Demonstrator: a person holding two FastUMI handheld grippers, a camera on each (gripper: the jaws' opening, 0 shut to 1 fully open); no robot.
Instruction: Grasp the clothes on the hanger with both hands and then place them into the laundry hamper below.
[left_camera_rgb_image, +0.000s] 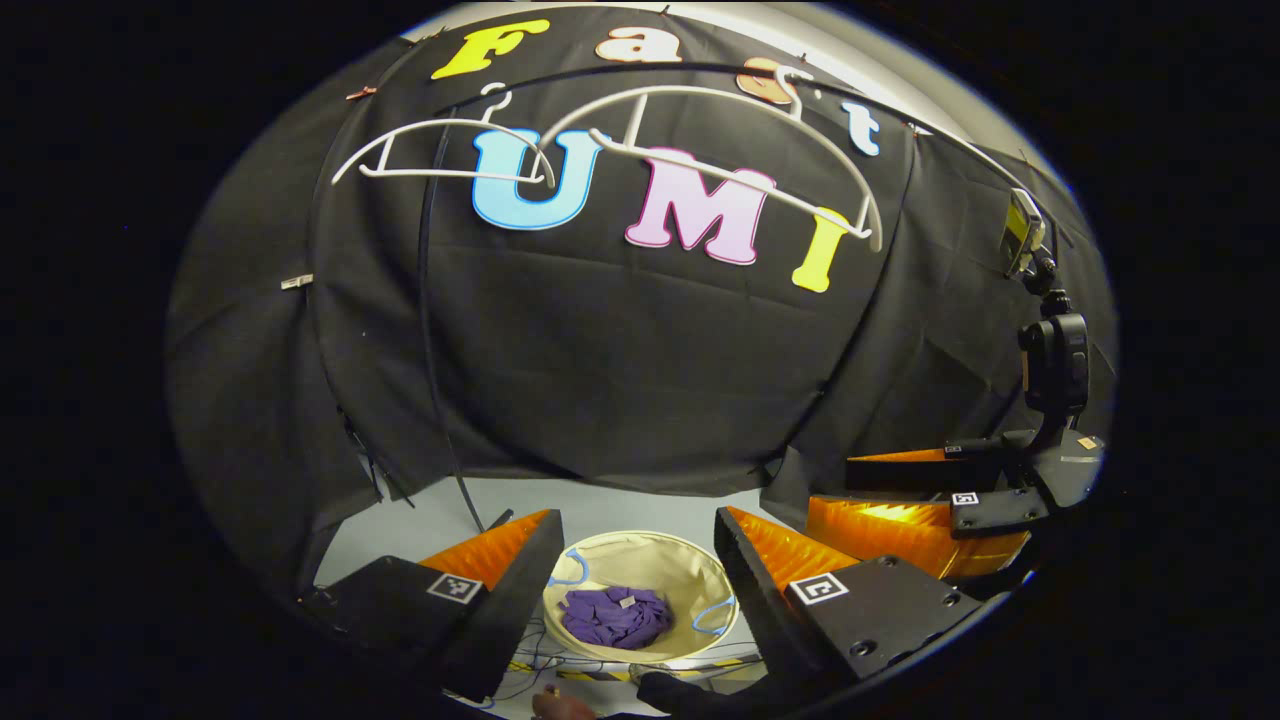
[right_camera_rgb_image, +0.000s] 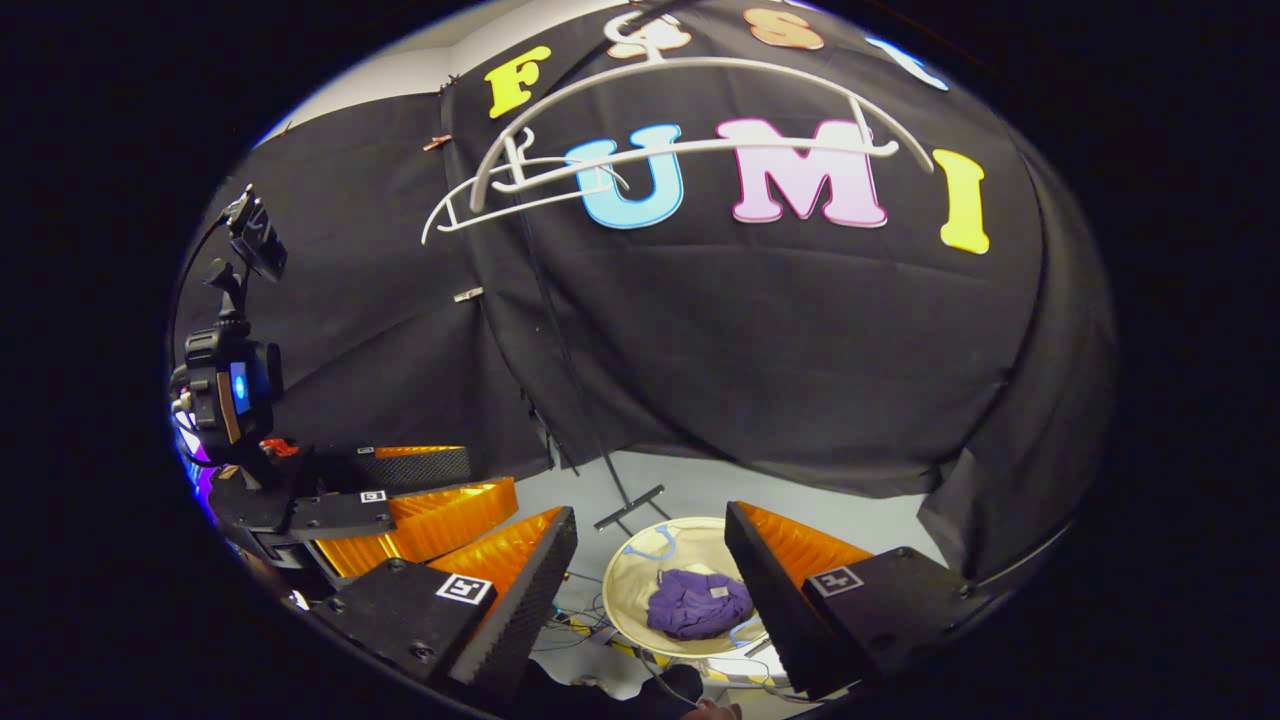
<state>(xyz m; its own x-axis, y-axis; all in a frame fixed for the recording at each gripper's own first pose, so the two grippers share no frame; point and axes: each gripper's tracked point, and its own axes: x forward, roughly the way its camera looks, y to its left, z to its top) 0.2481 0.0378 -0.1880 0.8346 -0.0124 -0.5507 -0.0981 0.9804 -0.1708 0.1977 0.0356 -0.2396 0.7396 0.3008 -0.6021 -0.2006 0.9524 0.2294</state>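
A purple garment (left_camera_rgb_image: 615, 615) (right_camera_rgb_image: 697, 603) lies crumpled inside the round cream laundry hamper (left_camera_rgb_image: 700, 565) (right_camera_rgb_image: 625, 575) on the floor. My left gripper (left_camera_rgb_image: 635, 560) hangs open above the hamper with nothing between its fingers; in the right gripper view it (right_camera_rgb_image: 490, 472) shows at the left. My right gripper (right_camera_rgb_image: 650, 570) is also open and empty over the hamper, and shows at the right (left_camera_rgb_image: 835, 485) in the left gripper view. Up on the rail hang bare white hangers (left_camera_rgb_image: 720, 140) (right_camera_rgb_image: 690, 110).
A thin dark rack pole (left_camera_rgb_image: 435, 350) (right_camera_rgb_image: 570, 400) runs from the rail down to a foot on the grey floor. Cables (left_camera_rgb_image: 540, 660) lie by the hamper's near side. A hand (left_camera_rgb_image: 560, 705) shows at the bottom edge.
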